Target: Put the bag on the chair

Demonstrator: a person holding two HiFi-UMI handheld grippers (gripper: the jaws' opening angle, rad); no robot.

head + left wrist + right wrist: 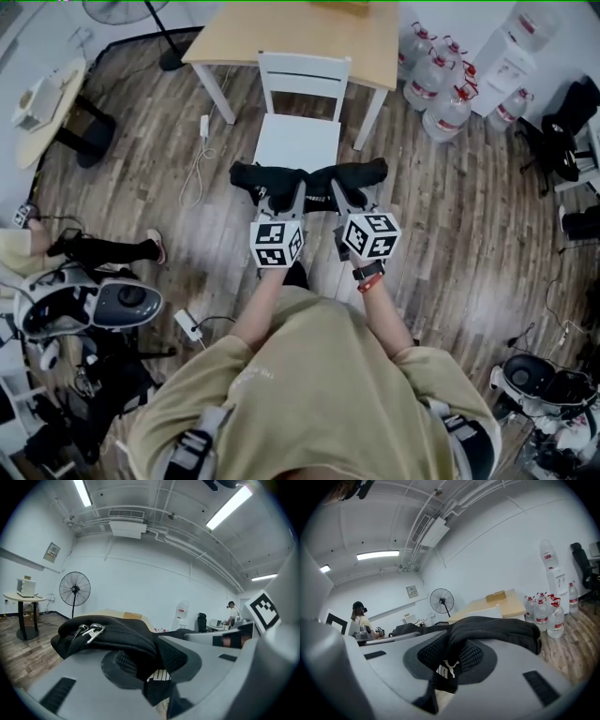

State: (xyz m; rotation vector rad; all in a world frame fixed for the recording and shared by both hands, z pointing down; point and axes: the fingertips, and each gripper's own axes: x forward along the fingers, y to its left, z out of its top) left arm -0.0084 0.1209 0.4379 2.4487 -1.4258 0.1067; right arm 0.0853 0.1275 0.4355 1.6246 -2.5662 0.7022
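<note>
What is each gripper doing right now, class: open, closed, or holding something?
Left gripper: jaws closed on the black bag.
Right gripper: jaws closed on the same bag.

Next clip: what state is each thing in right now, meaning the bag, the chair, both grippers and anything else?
bag: held up in the air, not on the chair
chair: upright by the table, seat bare
left gripper: shut on the bag
right gripper: shut on the bag
water bottles: upright, caps on
</note>
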